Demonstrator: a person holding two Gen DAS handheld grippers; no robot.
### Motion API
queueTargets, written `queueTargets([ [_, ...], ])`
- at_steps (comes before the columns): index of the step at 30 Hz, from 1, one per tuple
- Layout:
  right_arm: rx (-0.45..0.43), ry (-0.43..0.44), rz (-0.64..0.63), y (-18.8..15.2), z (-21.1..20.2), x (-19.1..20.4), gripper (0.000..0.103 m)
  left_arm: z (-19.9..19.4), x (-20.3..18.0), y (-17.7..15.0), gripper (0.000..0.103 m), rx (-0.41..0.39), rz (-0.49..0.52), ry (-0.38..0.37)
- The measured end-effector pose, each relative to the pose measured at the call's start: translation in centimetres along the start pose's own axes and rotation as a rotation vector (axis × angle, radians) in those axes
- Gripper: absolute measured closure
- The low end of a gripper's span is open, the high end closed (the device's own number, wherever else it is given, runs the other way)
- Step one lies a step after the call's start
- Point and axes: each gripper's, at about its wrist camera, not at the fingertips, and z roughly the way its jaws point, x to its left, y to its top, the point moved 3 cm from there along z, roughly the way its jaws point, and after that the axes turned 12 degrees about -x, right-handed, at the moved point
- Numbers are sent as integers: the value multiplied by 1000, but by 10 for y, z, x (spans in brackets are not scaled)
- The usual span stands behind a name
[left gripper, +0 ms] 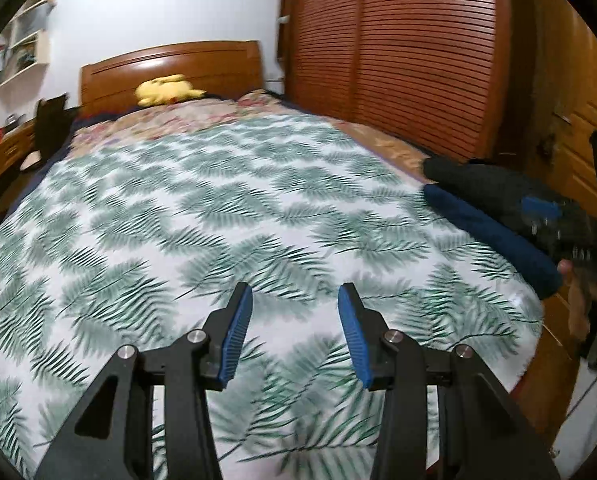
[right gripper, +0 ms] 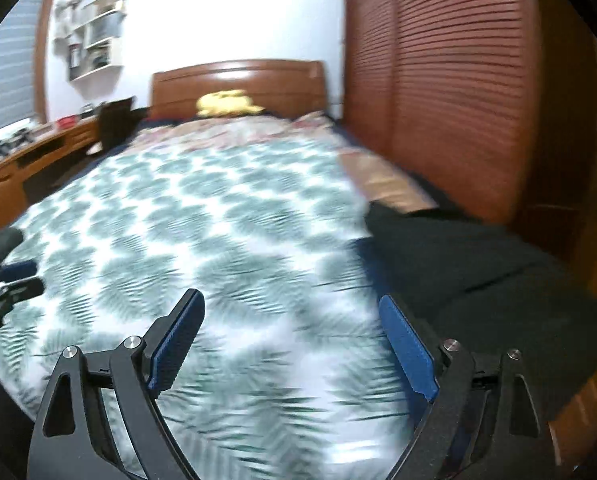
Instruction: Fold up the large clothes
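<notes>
Bedroom: leaf-print bedspread point(left gripper: 202, 208) covers the bed, wooden headboard point(left gripper: 170, 68) at the far end. Dark folded clothes point(left gripper: 490, 216) lie on the bedspread's right edge, beside the slatted wardrobe point(left gripper: 398, 48). Left gripper point(left gripper: 295, 334) is partly open over the bedspread, holding nothing; right gripper point(right gripper: 290, 344) is spread wide, also holding nothing.

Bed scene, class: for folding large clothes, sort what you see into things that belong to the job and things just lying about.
Belongs to the job:
dark garments
left gripper
right gripper

Just lying about:
yellow plush toy
leaf-print bedspread
wardrobe
wall shelves
</notes>
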Motion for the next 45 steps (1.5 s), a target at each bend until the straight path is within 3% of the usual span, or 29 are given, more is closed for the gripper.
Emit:
queueTargets([
  [5,27,113,3,-16,21,64,13,-25,35,-12,59,-8,-43,100],
  [11,26,197,7,-22,18,123,13,-53,68,-20,59,-15,-90,184],
  [23,-41,294,-6,4,-14,186,13,-115,96,2,58,-114,-84,279],
  [35,-130,289,-13,26,-42,203,13,-155,101,10,57,-186,-85,306],
  [45,-121,274,9,24,-37,193,13,-156,99,8,56,-185,-89,310],
])
